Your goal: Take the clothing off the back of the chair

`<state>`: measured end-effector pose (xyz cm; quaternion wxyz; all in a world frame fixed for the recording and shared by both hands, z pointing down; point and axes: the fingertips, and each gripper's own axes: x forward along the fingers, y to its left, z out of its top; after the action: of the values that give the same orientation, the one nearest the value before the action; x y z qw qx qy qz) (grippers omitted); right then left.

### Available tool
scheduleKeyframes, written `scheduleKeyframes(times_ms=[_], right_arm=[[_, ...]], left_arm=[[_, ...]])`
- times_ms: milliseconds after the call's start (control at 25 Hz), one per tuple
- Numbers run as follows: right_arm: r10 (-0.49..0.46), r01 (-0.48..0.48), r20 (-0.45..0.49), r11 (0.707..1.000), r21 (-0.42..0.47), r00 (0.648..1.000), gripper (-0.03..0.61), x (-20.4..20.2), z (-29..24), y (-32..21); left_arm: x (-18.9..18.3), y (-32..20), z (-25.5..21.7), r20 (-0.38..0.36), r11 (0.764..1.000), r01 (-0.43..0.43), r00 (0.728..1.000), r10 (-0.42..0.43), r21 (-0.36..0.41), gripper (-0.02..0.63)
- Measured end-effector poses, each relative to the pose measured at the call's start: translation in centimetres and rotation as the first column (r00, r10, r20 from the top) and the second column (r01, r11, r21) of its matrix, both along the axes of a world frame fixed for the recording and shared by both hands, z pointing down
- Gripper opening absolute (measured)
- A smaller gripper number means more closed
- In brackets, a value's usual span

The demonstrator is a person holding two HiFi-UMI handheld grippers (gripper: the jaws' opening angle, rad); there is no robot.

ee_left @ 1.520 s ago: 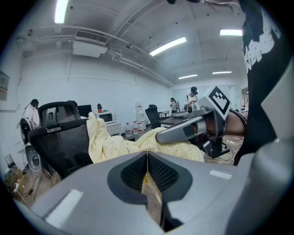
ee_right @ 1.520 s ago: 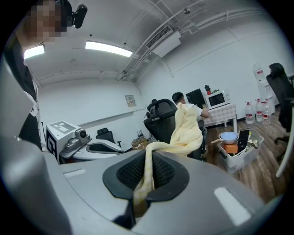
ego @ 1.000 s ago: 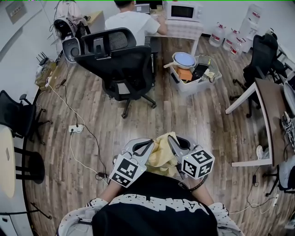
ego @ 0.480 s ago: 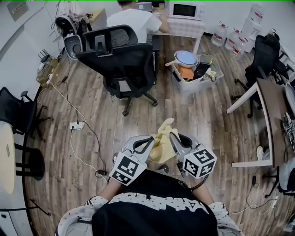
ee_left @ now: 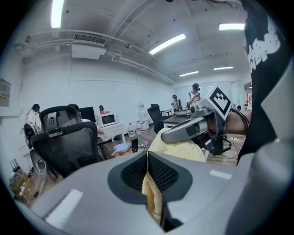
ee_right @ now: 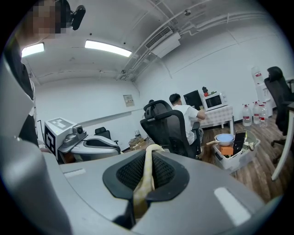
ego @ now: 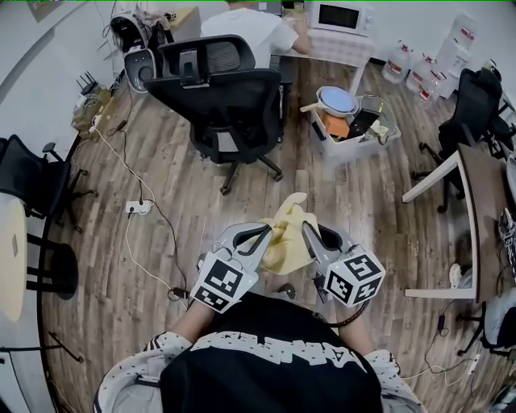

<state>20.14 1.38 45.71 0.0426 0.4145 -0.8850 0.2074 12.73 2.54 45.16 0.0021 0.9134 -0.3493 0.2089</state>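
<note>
A pale yellow garment [ego: 286,235] hangs bunched between my two grippers, close in front of my body in the head view. My left gripper [ego: 260,239] is shut on its left side; the cloth [ee_left: 151,195] shows pinched between the black pads. My right gripper [ego: 310,238] is shut on the right side, with a fold of the cloth [ee_right: 144,176] squeezed between its pads. The black office chair [ego: 230,105] stands well ahead of me on the wooden floor, its back bare. In the left gripper view the right gripper [ee_left: 195,128] shows above the yellow cloth.
A person in a white shirt [ego: 246,24] sits at a desk behind the chair. A clear bin [ego: 355,133] of items stands on the floor to the right. Cables and a power strip [ego: 137,208] lie at left. Other black chairs [ego: 28,181] and a desk [ego: 476,210] flank the room.
The garment has stayed held between both grippers. The view has shifted slightly, so the chair and bin sit a little further right and lower in the picture.
</note>
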Motion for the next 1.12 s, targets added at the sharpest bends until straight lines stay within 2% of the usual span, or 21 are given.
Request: scheduleKeyframes(times_ms=[1120], right_arm=[[-0.035, 0.035, -0.007, 0.999, 0.021, 0.999, 0.031, -2.0, -0.6, -1.3]], left_arm=[[-1.7, -1.1, -0.4, -0.016, 0.999, 0.034, 0.999, -0.034, 0.0, 0.002]])
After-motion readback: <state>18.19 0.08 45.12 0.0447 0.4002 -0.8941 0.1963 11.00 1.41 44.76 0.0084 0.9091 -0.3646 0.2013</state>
